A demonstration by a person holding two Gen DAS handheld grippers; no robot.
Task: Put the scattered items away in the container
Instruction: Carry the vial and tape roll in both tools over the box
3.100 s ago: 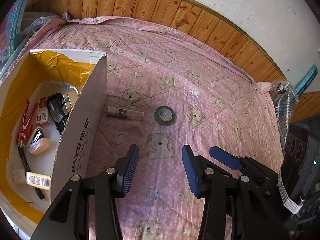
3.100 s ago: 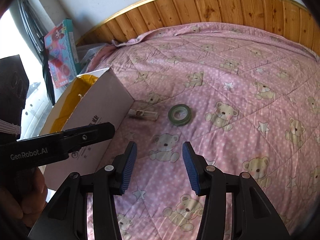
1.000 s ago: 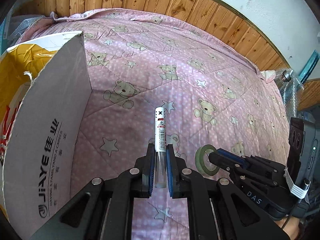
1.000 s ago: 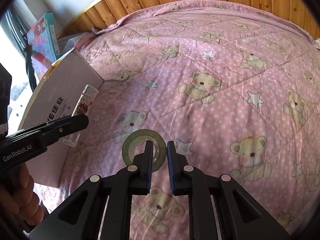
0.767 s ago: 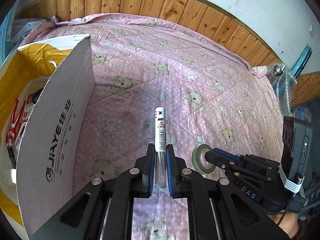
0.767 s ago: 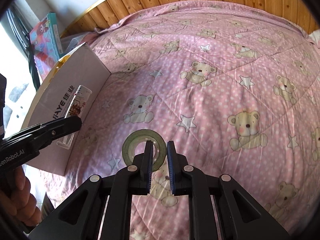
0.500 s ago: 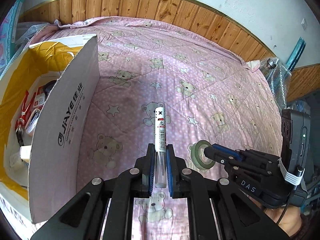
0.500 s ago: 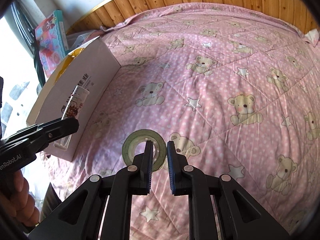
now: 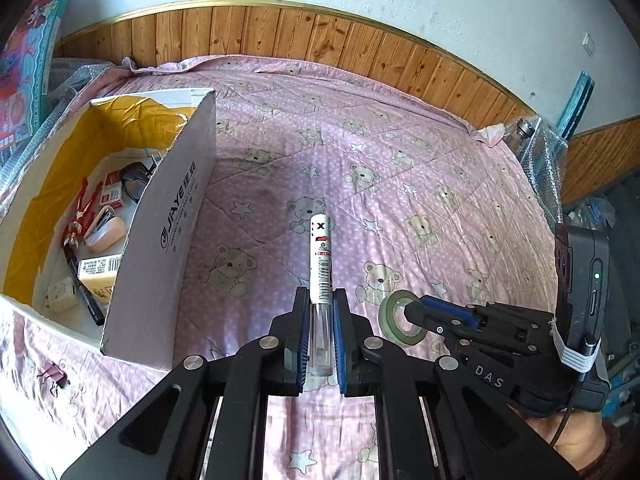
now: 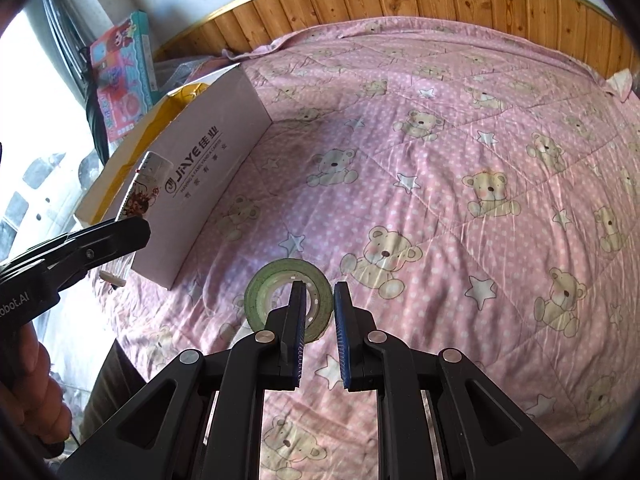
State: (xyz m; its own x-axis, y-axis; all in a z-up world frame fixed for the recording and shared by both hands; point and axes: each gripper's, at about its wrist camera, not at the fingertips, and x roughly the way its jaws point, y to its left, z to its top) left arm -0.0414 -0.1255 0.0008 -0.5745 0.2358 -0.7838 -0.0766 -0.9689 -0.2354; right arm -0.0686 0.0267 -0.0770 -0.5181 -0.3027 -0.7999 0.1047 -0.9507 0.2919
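My left gripper (image 9: pixel 320 300) is shut on a white tube with a clear cap (image 9: pixel 321 256) that sticks out forward, held in the air over the pink bear quilt (image 9: pixel 400 184). To its left stands the open white cardboard box (image 9: pixel 172 216) with yellow lining, holding several small items. My right gripper (image 10: pixel 319 292) is shut on the wall of a green tape roll (image 10: pixel 260 286), also lifted off the quilt. In the left wrist view the tape roll (image 9: pixel 389 322) hangs from the right gripper (image 9: pixel 418 309). In the right wrist view the tube (image 10: pixel 145 186) and left gripper (image 10: pixel 132 236) are near the box (image 10: pixel 216 152).
A purple binder clip (image 9: pixel 52 374) lies on the quilt in front of the box. A teal toy box (image 10: pixel 120 76) leans behind the box by the wood panelling (image 9: pixel 280 36). Bubble wrap with a bottle (image 9: pixel 536 140) sits at the bed's right edge.
Both grippers have risen and drawn back from the quilt, carrying the tube and the tape roll. More of the box's inside shows in the left wrist view.
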